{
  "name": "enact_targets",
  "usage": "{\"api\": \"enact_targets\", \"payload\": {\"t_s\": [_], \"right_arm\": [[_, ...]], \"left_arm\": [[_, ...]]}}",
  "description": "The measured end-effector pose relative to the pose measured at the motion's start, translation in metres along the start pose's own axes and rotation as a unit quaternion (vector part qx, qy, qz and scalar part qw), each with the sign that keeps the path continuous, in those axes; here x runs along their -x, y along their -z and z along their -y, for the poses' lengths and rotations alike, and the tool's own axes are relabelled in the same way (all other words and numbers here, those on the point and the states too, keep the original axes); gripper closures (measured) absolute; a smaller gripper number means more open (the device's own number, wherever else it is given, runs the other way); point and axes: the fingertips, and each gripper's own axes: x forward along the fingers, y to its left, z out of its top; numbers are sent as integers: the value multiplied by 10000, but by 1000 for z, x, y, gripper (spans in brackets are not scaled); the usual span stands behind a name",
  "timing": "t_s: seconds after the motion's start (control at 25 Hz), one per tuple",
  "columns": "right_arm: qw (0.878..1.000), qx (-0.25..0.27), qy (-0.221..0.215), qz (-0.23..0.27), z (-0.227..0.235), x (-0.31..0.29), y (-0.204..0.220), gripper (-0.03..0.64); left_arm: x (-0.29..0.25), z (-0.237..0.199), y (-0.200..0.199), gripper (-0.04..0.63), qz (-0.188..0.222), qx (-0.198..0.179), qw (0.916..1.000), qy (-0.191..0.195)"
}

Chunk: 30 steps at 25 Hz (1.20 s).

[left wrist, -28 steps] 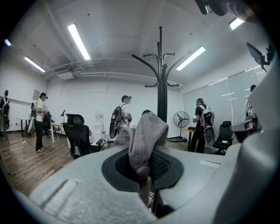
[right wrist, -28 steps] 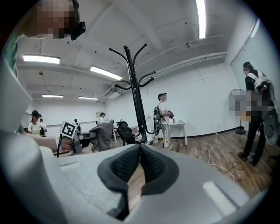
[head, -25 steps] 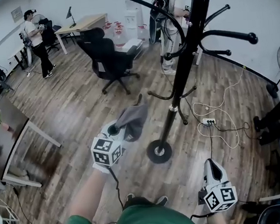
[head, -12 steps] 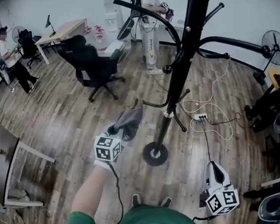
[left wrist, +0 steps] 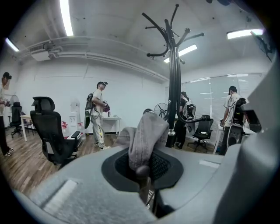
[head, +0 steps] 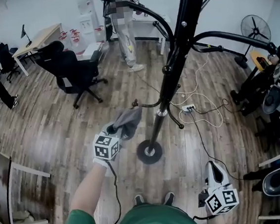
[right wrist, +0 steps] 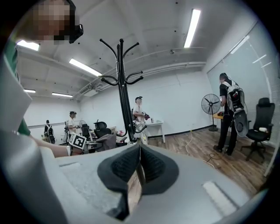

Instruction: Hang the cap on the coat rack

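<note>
In the head view my left gripper (head: 116, 129) is shut on a grey cap (head: 129, 120), which it holds over the wooden floor just left of the coat rack. The black coat rack (head: 173, 60) rises from a round base (head: 149, 152), and its curved arms spread overhead. In the left gripper view the cap (left wrist: 146, 133) bulges up from between the closed pads, with the rack (left wrist: 173, 83) beyond it. My right gripper (head: 211, 166) hangs low at the right, shut and empty. The right gripper view shows its jaws (right wrist: 139, 151) closed, with the rack (right wrist: 124, 92) off to the left.
A black office chair (head: 70, 66) stands at the back left, and a person (head: 124, 33) stands behind the rack. A power strip with cables (head: 189, 109) lies right of the base. A fan (head: 253, 27) and dark equipment (head: 270, 95) crowd the right side. A table (head: 19, 196) is at the left.
The head view has swung round the room. My left gripper, still shut on the cap, has sunk a little and come closer to the rack's pole. The right gripper has hardly shifted.
</note>
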Motion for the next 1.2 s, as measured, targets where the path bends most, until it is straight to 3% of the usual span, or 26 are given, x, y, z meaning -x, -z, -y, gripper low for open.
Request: {"api": "enact_targets", "payload": {"t_s": [0.52,1.0,1.08,1.2], "right_arm": [[9974,-238,679,9,-9,16,9,609],[9952,-164,966,-81,-11,27,17,609],[9952,-156,967,-90,-13,26,17,609],[9954,-177,938,-111,-16,24,17,609]], "left_arm": [[-45,30,20,574,-205,-167,9946,1008],[-65,27,48,571,-459,-170,9931,1069],[-66,28,53,550,-548,-166,9916,1158],[-64,34,60,456,-733,-33,9871,1422]]}}
